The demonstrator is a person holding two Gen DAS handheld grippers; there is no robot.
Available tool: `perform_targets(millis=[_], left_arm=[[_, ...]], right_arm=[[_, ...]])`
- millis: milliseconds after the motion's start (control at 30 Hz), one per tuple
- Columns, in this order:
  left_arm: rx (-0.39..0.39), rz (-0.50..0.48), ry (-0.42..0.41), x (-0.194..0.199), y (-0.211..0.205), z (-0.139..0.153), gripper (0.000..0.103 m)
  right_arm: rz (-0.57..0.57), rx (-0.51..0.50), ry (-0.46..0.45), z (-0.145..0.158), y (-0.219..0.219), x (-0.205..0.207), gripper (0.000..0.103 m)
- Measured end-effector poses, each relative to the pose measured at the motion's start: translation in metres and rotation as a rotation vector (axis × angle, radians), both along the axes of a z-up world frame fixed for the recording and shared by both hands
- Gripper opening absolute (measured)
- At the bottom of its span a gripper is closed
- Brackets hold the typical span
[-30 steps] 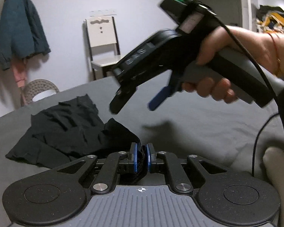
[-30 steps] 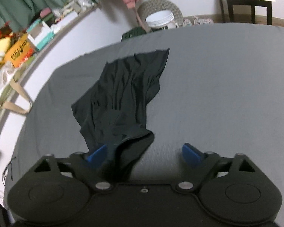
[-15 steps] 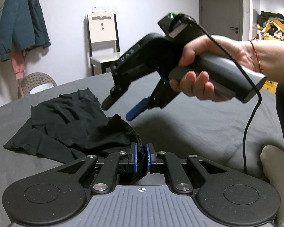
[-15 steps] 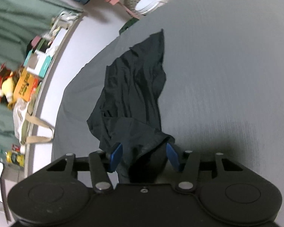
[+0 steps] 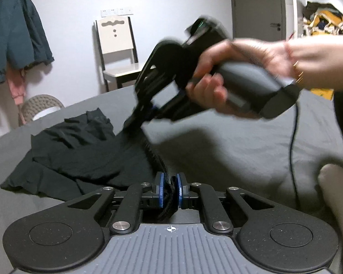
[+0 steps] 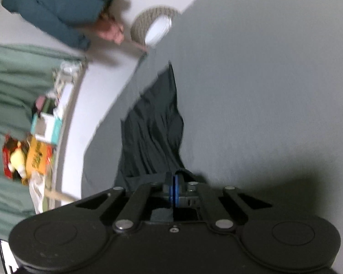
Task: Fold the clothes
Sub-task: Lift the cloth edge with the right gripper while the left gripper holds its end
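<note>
garment: black garment (image 5: 80,157) lying crumpled on the grey bed (image 5: 228,146), its near hem lifted off the sheet by both grippers

long axis: runs from the pinched hem straight away toward the wicker stool (image 5: 37,106) side of the bed; in the right wrist view it tapers to a pointy corner at the far end (image 6: 170,68), close to the mattress edge

left gripper: left gripper (image 5: 169,190) has its 2 blue pads pressed together on a bunched bit of the hem, fabric squished dark between them

right gripper: right gripper (image 6: 174,190) is clamped too, pads nearly touching with a thin fold of the cloth caught in there; from the left wrist view you see a hand (image 5: 219,77) around its handle, tool angled down onto the garment, pretty motion-blurred

stretch between them: a taut ridge of hem (image 5: 153,153) runs from 1 grip up to the other

edges: garment's left side sits near the bed edge, floor and cluttered shelf just past it

open room: loads of bare sheet to the right of the garment, only a black cable (image 5: 292,141) trailing over it

background: chair (image 5: 117,52) and teal jacket (image 5: 13,34) on the wall, well beyond the bed
</note>
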State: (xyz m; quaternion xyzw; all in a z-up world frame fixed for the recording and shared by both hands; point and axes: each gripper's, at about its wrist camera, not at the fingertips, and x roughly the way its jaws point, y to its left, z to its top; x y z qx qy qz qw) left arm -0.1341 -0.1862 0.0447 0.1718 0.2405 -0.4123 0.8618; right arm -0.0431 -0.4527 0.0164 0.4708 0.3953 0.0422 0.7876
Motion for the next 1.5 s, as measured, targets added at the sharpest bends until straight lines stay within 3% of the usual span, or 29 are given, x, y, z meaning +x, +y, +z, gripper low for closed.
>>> perform_targets(millis=[100, 167, 233, 400, 567, 633, 867, 967, 1300, 1500], left_arm=[[0.055, -0.016, -0.031, -0.005, -0.006, -0.003, 0.037], [0.093, -0.005, -0.071, -0.012, -0.005, -0.003, 0.075], [0.129, 0.012, -0.116, -0.018, -0.004, -0.003, 0.086], [0.161, 0.057, -0.107, -0.014, 0.000, 0.000, 0.086], [0.013, 0.078, 0.029, -0.006, 0.010, 0.008, 0.085], [0.011, 0.087, 0.040, -0.005, 0.008, 0.006, 0.085], [0.068, 0.126, 0.122, -0.007, -0.013, -0.010, 0.055], [0.055, 0.175, 0.156, -0.007, -0.021, -0.013, 0.052], [0.048, 0.264, 0.138, -0.022, -0.034, -0.012, 0.052], [0.062, 0.234, 0.070, -0.030, -0.050, -0.012, 0.052]], right_arm=[[-0.051, -0.091, -0.047, 0.015, -0.007, -0.013, 0.003], [-0.082, -0.098, -0.053, 0.022, -0.016, -0.020, 0.003], [-0.107, -0.085, -0.050, 0.026, -0.026, -0.025, 0.003], [-0.149, -0.089, -0.073, 0.034, -0.038, -0.028, 0.003], [-0.168, -0.126, -0.104, 0.042, -0.044, -0.028, 0.003], [-0.181, -0.127, -0.113, 0.044, -0.048, -0.028, 0.003], [-0.236, -0.108, -0.137, 0.048, -0.060, -0.027, 0.003], [-0.255, -0.113, -0.148, 0.051, -0.064, -0.027, 0.003], [-0.332, -0.115, -0.186, 0.057, -0.083, -0.033, 0.003], [-0.369, -0.112, -0.195, 0.059, -0.093, -0.036, 0.003]])
